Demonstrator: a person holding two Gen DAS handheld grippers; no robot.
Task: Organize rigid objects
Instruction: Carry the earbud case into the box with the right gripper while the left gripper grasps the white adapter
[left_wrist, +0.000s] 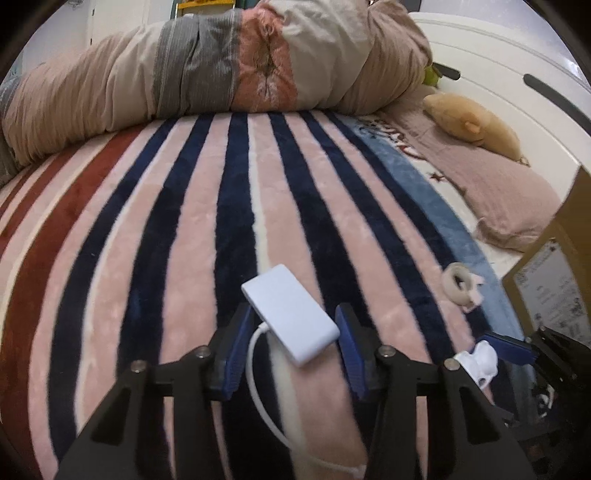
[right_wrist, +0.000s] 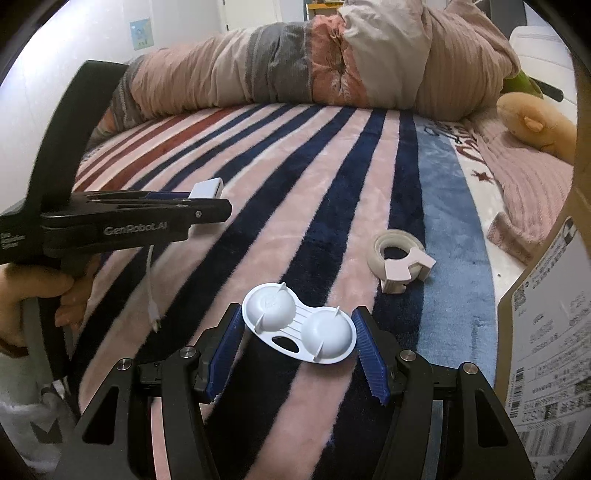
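A white USB hub (left_wrist: 291, 314) with a white cable (left_wrist: 266, 402) lies on the striped blanket, between the open blue pads of my left gripper (left_wrist: 295, 325); the pads do not touch it. In the right wrist view the hub (right_wrist: 207, 189) shows past the left gripper's fingers (right_wrist: 155, 210). A white two-dome plastic tray (right_wrist: 301, 325) lies between the open pads of my right gripper (right_wrist: 297, 334); it also shows in the left wrist view (left_wrist: 478, 362). A tape roll in a pink dispenser (right_wrist: 400, 260) lies beyond on the blue stripe, also in the left wrist view (left_wrist: 461, 288).
A cardboard box (right_wrist: 546, 325) with shipping labels stands at the right, also in the left wrist view (left_wrist: 554, 295). A rolled duvet (left_wrist: 207, 70) lies across the back of the bed. A plush toy (left_wrist: 476, 123) and pink pillow (left_wrist: 509, 192) lie at far right.
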